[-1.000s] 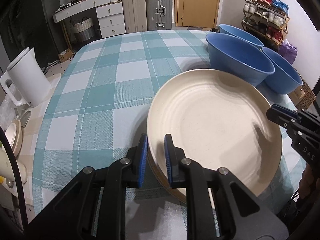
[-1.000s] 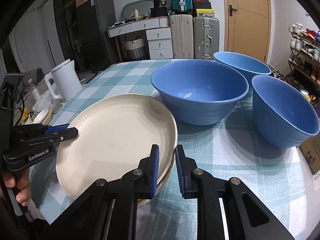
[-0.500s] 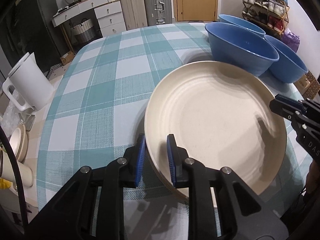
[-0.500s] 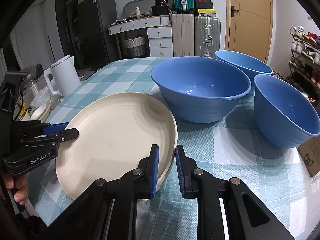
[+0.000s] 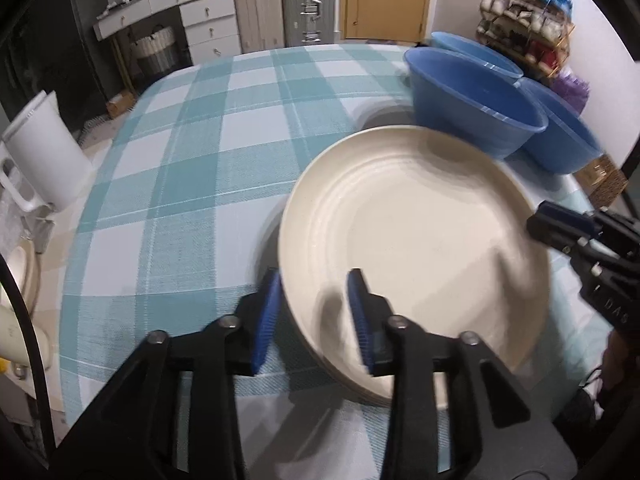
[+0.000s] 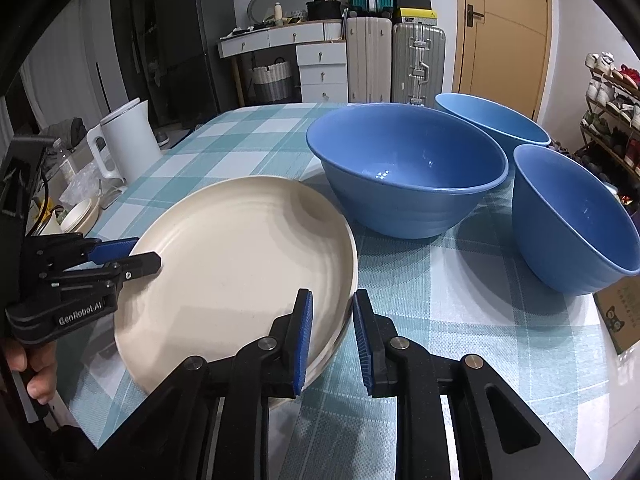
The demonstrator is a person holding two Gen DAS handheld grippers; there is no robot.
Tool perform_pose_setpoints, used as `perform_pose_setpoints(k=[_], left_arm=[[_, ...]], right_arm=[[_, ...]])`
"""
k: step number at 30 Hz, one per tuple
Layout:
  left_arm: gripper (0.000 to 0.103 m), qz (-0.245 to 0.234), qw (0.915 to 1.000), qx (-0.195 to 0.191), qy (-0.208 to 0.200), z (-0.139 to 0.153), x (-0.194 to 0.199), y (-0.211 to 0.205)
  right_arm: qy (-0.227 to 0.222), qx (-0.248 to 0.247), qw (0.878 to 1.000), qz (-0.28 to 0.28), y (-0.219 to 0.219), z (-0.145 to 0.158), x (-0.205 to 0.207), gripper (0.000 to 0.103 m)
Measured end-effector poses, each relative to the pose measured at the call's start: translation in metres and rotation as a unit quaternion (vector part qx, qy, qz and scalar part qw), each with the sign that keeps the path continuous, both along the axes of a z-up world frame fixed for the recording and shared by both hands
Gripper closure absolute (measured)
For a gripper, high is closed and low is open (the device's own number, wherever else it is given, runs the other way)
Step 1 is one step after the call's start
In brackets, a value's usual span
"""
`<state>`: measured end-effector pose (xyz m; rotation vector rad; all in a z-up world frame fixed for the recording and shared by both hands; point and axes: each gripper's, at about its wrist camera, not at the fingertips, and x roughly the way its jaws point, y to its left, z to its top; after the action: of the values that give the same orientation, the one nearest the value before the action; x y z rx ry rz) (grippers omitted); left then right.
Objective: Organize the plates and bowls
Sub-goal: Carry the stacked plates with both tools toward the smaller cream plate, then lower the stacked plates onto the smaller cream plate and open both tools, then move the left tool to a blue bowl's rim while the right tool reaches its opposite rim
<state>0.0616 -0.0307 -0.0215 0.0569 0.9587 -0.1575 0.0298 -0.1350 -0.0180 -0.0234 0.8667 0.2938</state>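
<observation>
Both grippers (image 5: pixel 314 316) (image 6: pixel 332 336) straddling plate (image 5: pixel 420 240) rim.

My left wrist view is motion-blurred, so the stacked plates (image 5: pixel 416 248) show smeared rims near my fingers (image 5: pixel 266 316) and I can't count them. The rear blue bowl (image 6: pixel 492 120) is half hidden behind the front bowl (image 6: pixel 404 172), and the third bowl (image 6: pixel 568 220) is cut off by the right frame edge.

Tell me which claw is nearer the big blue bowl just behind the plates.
Right. The right claw straddles the cream plate stack's rim on the side facing the big blue bowl; the left claw straddles the opposite rim.
</observation>
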Motion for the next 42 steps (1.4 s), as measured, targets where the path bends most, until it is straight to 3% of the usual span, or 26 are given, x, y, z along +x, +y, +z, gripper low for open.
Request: perform_pose_setpoints(k=[2, 4, 6, 7, 10, 14, 17, 19, 31, 42], left_arm=[[0.06, -0.006, 0.9998, -0.016, -0.011, 0.008, -0.004, 0.0], [0.04, -0.016, 0.999, -0.035, -0.022, 0.019, -0.009, -0.001], [0.03, -0.024, 0.9979, -0.05, -0.033, 0.028, -0.012, -0.004], [0.022, -0.026, 0.9971, -0.059, -0.041, 0.034, -0.014, -0.006], [0.019, -0.029, 0.995, -0.08, -0.052, 0.047, -0.015, -0.01], [0.015, -0.032, 0.9936, -0.093, -0.054, 0.063, -0.009, -0.02], [0.013, -0.034, 0.9928, -0.095, -0.064, 0.078, -0.005, -0.029], [0.001, -0.035, 0.9915, -0.103, -0.072, 0.089, -0.001, -0.034], [0.001, -0.042, 0.9869, -0.113, -0.107, 0.134, 0.052, -0.068], [0.001, -0.06, 0.988, -0.096, -0.105, 0.148, 0.123, -0.105]], right_arm=[[0.0, 0.011, 1.0, 0.007, -0.002, 0.006, -0.004, 0.067], [-0.011, 0.022, 1.0, 0.011, -0.005, 0.016, -0.009, 0.054], [-0.026, 0.026, 0.999, 0.011, -0.009, 0.027, -0.014, 0.048], [-0.033, 0.027, 0.999, 0.01, -0.012, 0.034, -0.016, 0.039], [-0.052, 0.038, 0.998, 0.003, -0.021, 0.052, -0.02, 0.017], [-0.074, 0.038, 0.997, -0.006, -0.034, 0.078, -0.024, 0.003], [-0.091, 0.038, 0.995, -0.007, -0.045, 0.096, -0.027, 0.002], [-0.099, 0.037, 0.994, -0.013, -0.053, 0.108, -0.027, 0.001], [-0.122, 0.064, 0.988, -0.065, -0.109, 0.159, 0.0, 0.001], [-0.113, 0.059, 0.986, -0.105, -0.135, 0.175, 0.05, 0.001]])
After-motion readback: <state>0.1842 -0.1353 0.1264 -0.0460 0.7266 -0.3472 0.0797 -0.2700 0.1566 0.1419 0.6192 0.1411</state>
